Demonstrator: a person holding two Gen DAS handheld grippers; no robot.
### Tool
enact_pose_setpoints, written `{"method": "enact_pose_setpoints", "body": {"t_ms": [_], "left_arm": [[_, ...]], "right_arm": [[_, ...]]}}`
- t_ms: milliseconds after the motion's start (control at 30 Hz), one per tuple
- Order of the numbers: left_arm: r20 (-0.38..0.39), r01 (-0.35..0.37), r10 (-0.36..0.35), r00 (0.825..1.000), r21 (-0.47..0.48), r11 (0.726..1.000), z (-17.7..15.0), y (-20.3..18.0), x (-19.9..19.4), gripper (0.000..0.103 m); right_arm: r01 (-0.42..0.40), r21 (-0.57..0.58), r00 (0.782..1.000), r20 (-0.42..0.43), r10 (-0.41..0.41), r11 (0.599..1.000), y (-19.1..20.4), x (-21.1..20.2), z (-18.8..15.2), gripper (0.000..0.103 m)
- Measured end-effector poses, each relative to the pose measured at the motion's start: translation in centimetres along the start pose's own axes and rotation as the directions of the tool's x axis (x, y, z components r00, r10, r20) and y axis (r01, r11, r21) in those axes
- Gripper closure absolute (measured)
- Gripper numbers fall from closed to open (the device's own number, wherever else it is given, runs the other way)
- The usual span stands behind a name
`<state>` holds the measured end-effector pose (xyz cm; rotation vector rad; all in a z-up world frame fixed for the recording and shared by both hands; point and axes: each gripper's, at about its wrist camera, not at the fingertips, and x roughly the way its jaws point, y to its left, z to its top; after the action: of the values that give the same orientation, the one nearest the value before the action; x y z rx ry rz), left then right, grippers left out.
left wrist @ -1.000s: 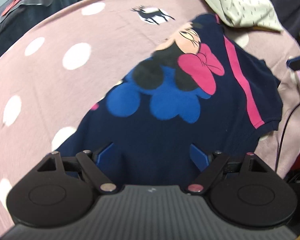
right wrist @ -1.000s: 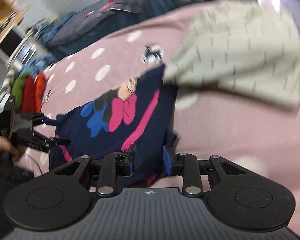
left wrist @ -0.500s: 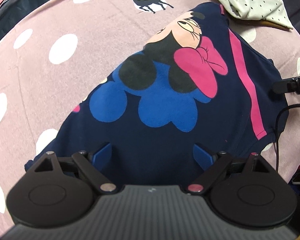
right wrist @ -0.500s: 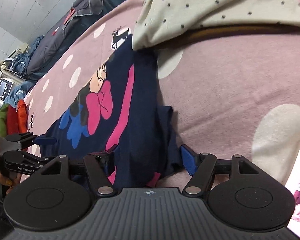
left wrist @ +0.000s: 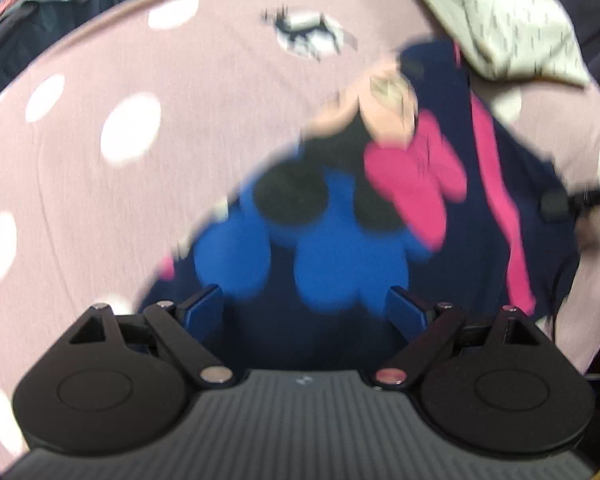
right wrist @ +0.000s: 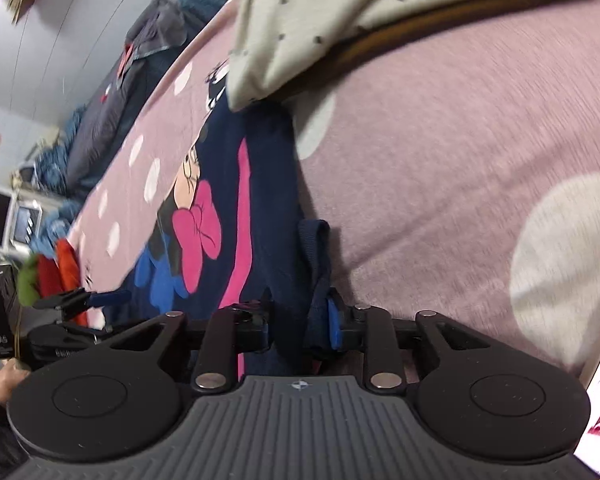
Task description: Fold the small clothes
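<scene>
on the pink spotted blanket (right wrist: pixel 440 140), right gripper (right wrist: pixel 300 326) pinched the navy shirt (right wrist: pixel 268 200) sleeve; left gripper (left wrist: pixel 306 310) gaped wide, empty.

Between my right gripper (right wrist: pixel 298 326)'s matt black plastic fingers sits the navy shirt (right wrist: pixel 276 208), soft knit cloth with a flat, smooth printed figure. Beyond it, the pink bedspread (right wrist: pixel 440 152) looks like fine brushed fabric. Ahead, the dotted cream garment (right wrist: pixel 324 12) is matt cotton-like cloth.

Open pink spotted bedsheet (right wrist: pixel 440 152) right of the navy shirt (right wrist: pixel 268 184); the dotted cream garment (right wrist: pixel 340 12) covers the shirt's far end.
</scene>
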<state>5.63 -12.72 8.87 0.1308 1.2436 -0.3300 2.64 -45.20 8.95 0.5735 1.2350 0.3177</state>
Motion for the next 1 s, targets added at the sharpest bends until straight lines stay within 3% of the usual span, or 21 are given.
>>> {"method": "enact_pose_setpoints", "body": {"t_ms": [100, 267, 400, 467, 500, 533, 567, 633, 667, 700, 767, 867, 1000], "left_arm": [[0.05, 0.054, -0.055, 0.997, 0.028, 0.998, 4.5, 0.2, 0.4, 0.002], [0.094, 0.183, -0.203, 0.975, 0.183, 0.966, 12.1, -2.1, 2.5, 0.002], [0.006, 0.239, -0.251, 0.968, 0.29, 0.927, 16.8, -5.4, 6.6, 0.004], [-0.039, 0.303, -0.306, 0.951, 0.305, 0.903, 17.9, -6.8, 8.4, 0.036], [-0.081, 0.352, -0.344, 0.935, 0.305, 0.885, 18.2, -7.3, 9.1, 0.07], [-0.11, 0.362, -0.345, 0.932, 0.313, 0.878, 18.4, -8.0, 9.6, 0.074], [-0.101, 0.341, -0.327, 0.94, 0.352, 0.872, 18.3, -8.6, 9.5, 0.075], [-0.083, 0.327, -0.321, 0.943, 0.394, 0.859, 17.9, -8.6, 9.1, 0.089], [-0.074, 0.343, -0.342, 0.937, 0.382, 0.858, 17.8, -7.9, 8.6, 0.091], [-0.056, 0.368, -0.374, 0.926, 0.367, 0.855, 17.7, -7.1, 7.7, 0.092], [-0.001, 0.391, -0.418, 0.908, 0.357, 0.848, 17.0, -5.1, 5.3, 0.092], [0.082, 0.381, -0.434, 0.897, 0.354, 0.854, 14.8, -2.3, 1.1, 0.092], [0.167, 0.367, -0.428, 0.888, 0.302, 0.88, 9.8, 3.5, -4.2, 0.092]], "right_arm": [[0.003, -0.005, 1.0, 0.007, -0.002, 1.0, 0.1, -0.2, -0.2, 0.056], [-0.012, -0.003, 1.0, 0.009, 0.013, 1.0, -0.3, -0.2, -0.2, 0.055], [-0.041, 0.008, 0.999, 0.009, 0.041, 0.999, -0.9, -0.4, -0.2, 0.053], [-0.059, 0.018, 0.998, 0.007, 0.059, 0.998, -1.5, -0.6, -0.3, 0.053], [-0.066, 0.022, 0.998, 0.007, 0.066, 0.998, -1.7, -0.7, -0.3, 0.053], [-0.07, 0.025, 0.998, 0.008, 0.07, 0.997, -1.9, -0.8, -0.4, 0.053], [-0.071, 0.025, 0.997, 0.007, 0.07, 0.997, -1.9, -0.9, -0.4, 0.053], [-0.064, 0.007, 0.998, 0.004, 0.064, 0.998, -1.7, -1.0, -0.5, 0.057], [-0.058, -0.008, 0.998, 0.005, 0.058, 0.998, -1.5, -1.1, -0.6, 0.062], [-0.06, -0.026, 0.998, 0.009, 0.06, 0.998, -1.2, -1.4, -0.7, 0.082], [-0.093, -0.058, 0.995, 0.026, 0.095, 0.994, -0.4, -2.2, -0.7, 0.083], [-0.178, -0.134, 0.983, 0.031, 0.183, 0.975, 2.5, -3.9, -0.7, 0.083], [-0.298, -0.286, 0.955, -0.072, 0.289, 0.911, 8.5, -4.6, -1.2, 0.083]]}}
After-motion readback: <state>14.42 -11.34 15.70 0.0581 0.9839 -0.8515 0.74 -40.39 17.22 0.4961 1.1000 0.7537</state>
